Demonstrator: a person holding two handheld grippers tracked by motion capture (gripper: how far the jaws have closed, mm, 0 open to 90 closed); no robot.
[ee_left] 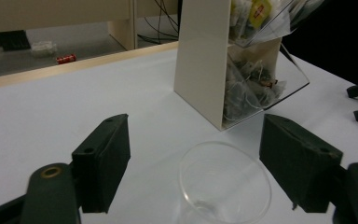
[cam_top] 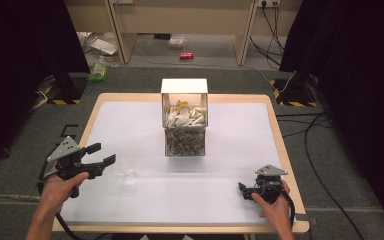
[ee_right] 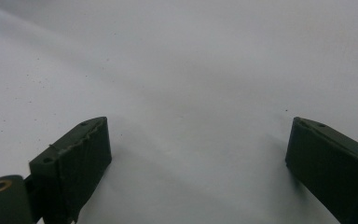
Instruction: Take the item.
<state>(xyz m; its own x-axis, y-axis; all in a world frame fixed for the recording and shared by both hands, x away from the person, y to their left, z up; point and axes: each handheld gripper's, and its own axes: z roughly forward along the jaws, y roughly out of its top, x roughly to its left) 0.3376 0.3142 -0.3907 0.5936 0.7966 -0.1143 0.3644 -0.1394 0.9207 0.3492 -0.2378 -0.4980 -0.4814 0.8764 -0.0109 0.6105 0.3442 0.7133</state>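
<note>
My left gripper (ee_left: 193,172) sits nearest the lens, jaws wide apart and holding nothing, with the clear cup (ee_left: 224,183) upright on the white table (cam_top: 230,130) just ahead, centred in the gap. Largest on the table is the tea-bag box (cam_top: 184,118), standing well beyond the cup at mid-table. My right gripper (cam_top: 250,190), jaws likewise apart and empty, rests low at the near right edge, well apart from the cup, so I judge the left the nearer for a grasp.

Black tongs (cam_top: 103,154), a clear glass cup (ee_left: 224,184), a cream dispenser box (cam_top: 184,86), a white table (cam_top: 130,125).
</note>
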